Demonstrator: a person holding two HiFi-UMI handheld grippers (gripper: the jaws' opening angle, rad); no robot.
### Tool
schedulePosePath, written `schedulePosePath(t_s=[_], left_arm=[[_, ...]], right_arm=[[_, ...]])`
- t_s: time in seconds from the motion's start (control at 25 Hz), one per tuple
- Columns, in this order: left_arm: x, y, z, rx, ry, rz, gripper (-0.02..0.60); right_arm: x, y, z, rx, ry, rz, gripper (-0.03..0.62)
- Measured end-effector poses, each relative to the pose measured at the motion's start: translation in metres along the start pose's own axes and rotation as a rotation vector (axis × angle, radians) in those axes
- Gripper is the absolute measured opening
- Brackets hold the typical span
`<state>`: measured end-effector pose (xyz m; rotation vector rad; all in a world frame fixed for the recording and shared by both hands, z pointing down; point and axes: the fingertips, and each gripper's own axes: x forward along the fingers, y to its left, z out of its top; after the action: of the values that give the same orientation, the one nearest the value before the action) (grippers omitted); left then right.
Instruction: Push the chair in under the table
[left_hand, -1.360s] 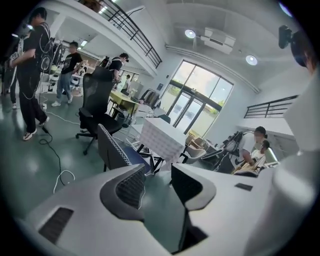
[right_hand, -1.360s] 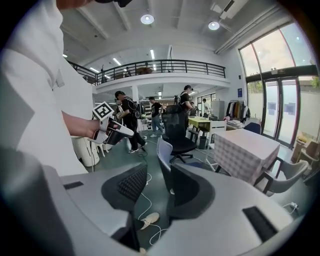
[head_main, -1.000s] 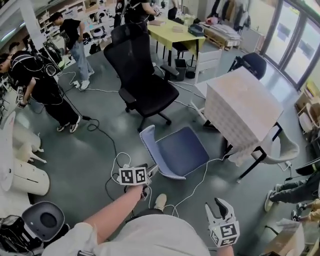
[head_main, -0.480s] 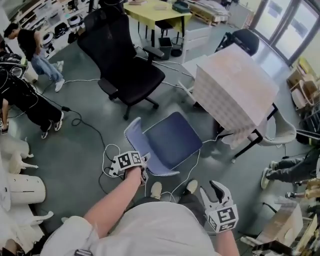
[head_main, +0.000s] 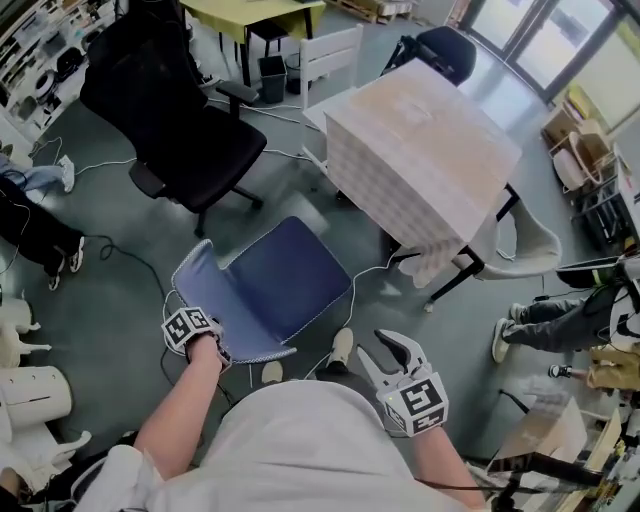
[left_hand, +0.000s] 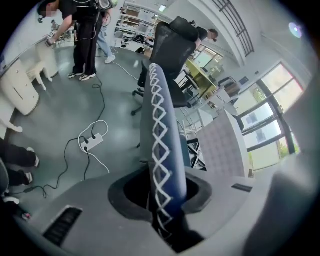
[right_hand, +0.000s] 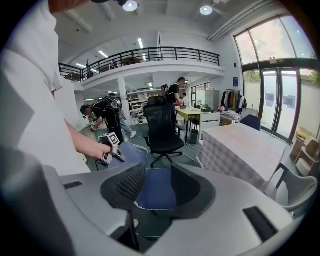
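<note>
- The blue chair (head_main: 270, 285) stands on the floor just in front of us. Its backrest is nearest us and its seat front points up-right at the desk (head_main: 420, 140).
- Our left gripper (head_main: 197, 332) is closing its jaws on the backrest's top edge, which fills the gap between them.
- Our right gripper (head_main: 385, 352) is released, with its jaws apart and empty.
- Bare floor separates seat and desk, and 1 white cable (head_main: 362, 285) crosses it.
- 1 black office chair (head_main: 190, 140) stands near the blue chair, on its left.
</note>
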<state>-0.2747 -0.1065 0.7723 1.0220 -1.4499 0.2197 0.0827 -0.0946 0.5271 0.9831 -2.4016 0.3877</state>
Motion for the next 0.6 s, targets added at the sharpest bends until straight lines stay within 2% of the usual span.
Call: schedulePosePath(t_s=[0.2,0.44,0.6], left_arm=[[0.010,-0.020,-0.002,-0.034,-0.033,0.047,0.087],[0.028,-0.065,-0.012,-0.039,-0.028,0.037,0.080],[0.041,-0.104,-0.012,-0.036,-0.032,0.022,0.078]], right_arm=[[0.006,-0.062,0.006,0.001,-0.011,0.029,0.160],[0.010,-0.108,0.002,0.008,0.001,0.074,0.160],[0.003,-0.138,0.005,0.003,0.003,0.073,0.160]])
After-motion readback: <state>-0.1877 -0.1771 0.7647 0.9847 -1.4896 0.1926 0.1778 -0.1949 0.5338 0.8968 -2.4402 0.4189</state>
